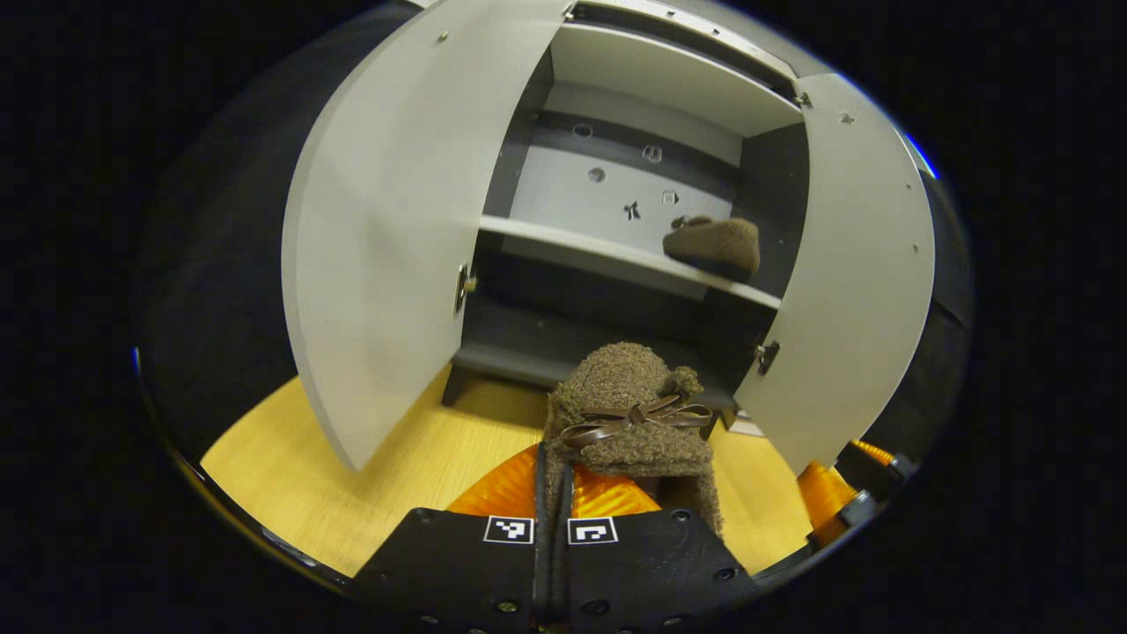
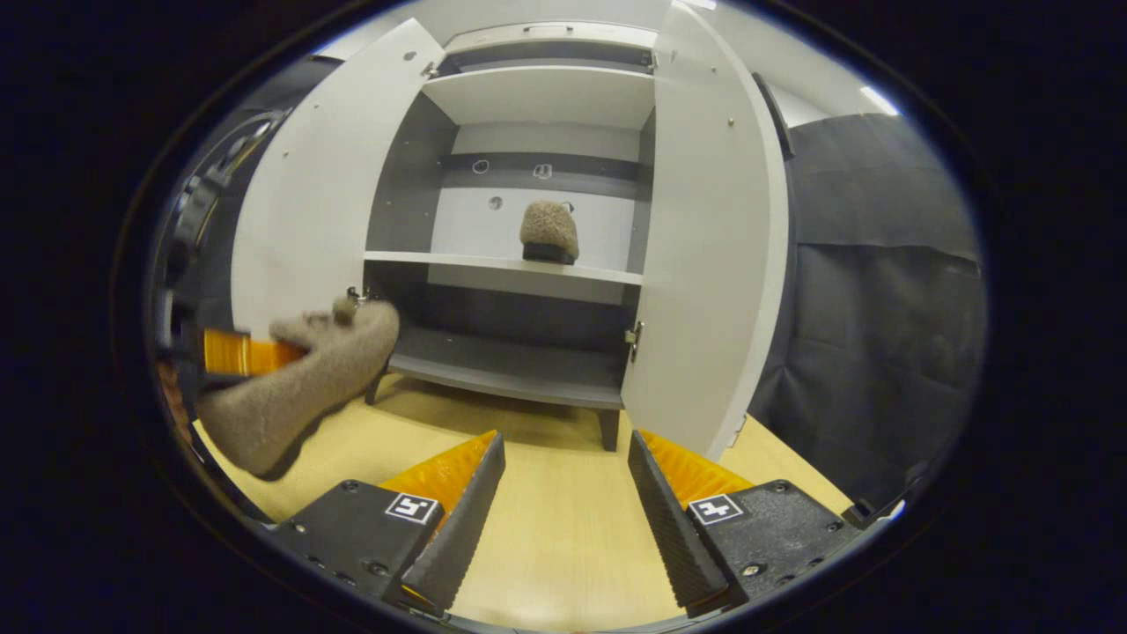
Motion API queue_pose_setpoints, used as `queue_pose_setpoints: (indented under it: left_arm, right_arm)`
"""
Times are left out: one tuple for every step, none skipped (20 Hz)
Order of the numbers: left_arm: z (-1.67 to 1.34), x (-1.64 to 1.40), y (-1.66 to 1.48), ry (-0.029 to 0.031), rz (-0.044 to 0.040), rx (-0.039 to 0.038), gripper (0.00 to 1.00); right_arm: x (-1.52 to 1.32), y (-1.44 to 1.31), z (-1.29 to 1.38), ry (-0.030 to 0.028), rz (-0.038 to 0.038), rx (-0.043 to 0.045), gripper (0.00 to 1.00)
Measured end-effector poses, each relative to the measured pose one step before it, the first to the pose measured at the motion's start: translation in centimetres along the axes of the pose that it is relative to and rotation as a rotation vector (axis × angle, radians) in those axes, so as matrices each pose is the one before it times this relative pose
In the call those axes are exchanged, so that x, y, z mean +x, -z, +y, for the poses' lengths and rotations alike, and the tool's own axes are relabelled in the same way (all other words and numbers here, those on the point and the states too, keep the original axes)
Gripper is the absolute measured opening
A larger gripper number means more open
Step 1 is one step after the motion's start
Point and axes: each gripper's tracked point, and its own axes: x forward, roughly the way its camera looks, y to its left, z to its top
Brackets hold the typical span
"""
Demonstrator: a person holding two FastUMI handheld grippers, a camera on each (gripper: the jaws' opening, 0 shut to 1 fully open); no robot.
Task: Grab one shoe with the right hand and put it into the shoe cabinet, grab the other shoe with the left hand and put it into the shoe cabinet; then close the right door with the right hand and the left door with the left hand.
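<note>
A fuzzy brown shoe with a leather bow (image 1: 632,414) hangs in front of the open shoe cabinet (image 1: 616,255), pinched by its edge in my left gripper (image 1: 553,528), which is shut on it. The right gripper view has this same shoe (image 2: 299,379) held in the air at the far left. The other brown shoe (image 1: 715,245) sits on the right end of the middle shelf (image 2: 550,231). My right gripper (image 2: 563,493) stands open above the wooden floor, nothing between its fingers. Both cabinet doors, the left (image 1: 387,220) and the right (image 1: 854,264), stand wide open.
The bottom shelf (image 2: 511,365) and the top shelf (image 2: 546,92) hold nothing. Pale wood floor (image 2: 563,546) runs up to the cabinet's feet. Dark cloth wall (image 2: 880,291) hangs to the right of the right door (image 2: 704,229).
</note>
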Motion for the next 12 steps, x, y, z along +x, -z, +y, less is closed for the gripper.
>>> queue_pose_setpoints:
  left_arm:
    - [-1.132,0.346,-2.465,0.02036,-0.01818,-0.01896,0.00]
    - [-1.305,0.609,-2.747,0.02529,-0.02668,-0.01884,0.00]
    - [-0.948,0.865,-2.821,0.01662,-0.04141,-0.01019,0.00]
    - [-0.430,1.350,-2.693,0.00006,-0.03991,0.00508,0.00]
    - [-0.199,1.525,-2.509,-0.01032,-0.03427,0.01653,0.00]
    - [-0.146,1.615,-1.914,-0.01509,-0.02120,0.01109,0.00]
    - [-0.180,1.718,-1.592,-0.01237,-0.00893,-0.00090,0.00]
    - [-0.398,2.072,-1.312,0.00181,-0.01232,-0.00805,0.00]
    - [-0.403,1.827,-1.060,-0.00013,0.00499,-0.01025,0.00]
    - [-0.267,1.766,-0.695,-0.00436,0.01676,-0.00435,0.00]
    - [-0.116,1.840,-0.279,-0.01189,0.02098,0.00993,0.00]
    - [0.264,1.738,-0.080,-0.02220,0.02329,0.01069,0.00]
  right_arm:
    - [-0.045,-0.144,0.190,-0.00602,-0.00535,-0.00484,0.89]
    - [0.010,-0.124,0.096,-0.00632,-0.00562,-0.00309,0.89]
    - [-0.019,-0.101,0.048,-0.00394,-0.00527,-0.00017,0.89]
    - [-0.116,-0.136,0.004,0.00035,-0.00537,0.00154,0.89]
    - [-0.118,-0.118,-0.089,0.00424,-0.00519,0.00372,0.89]
    - [-0.141,-0.123,-0.153,0.00478,-0.00520,0.00511,0.89]
    - [-0.277,-0.132,-0.112,0.00486,-0.00582,0.00489,0.89]
    - [-0.134,0.064,-0.237,0.00663,-0.00081,0.00004,0.89]
    - [-0.220,0.018,-0.229,0.00676,0.00077,-0.00224,0.89]
    - [-0.205,0.099,-0.244,0.00634,0.00132,-0.00120,0.89]
    - [-0.182,-0.043,-0.290,0.00605,0.00019,0.00087,0.88]
    - [-0.100,0.008,-0.250,0.00518,0.00035,0.00159,0.88]
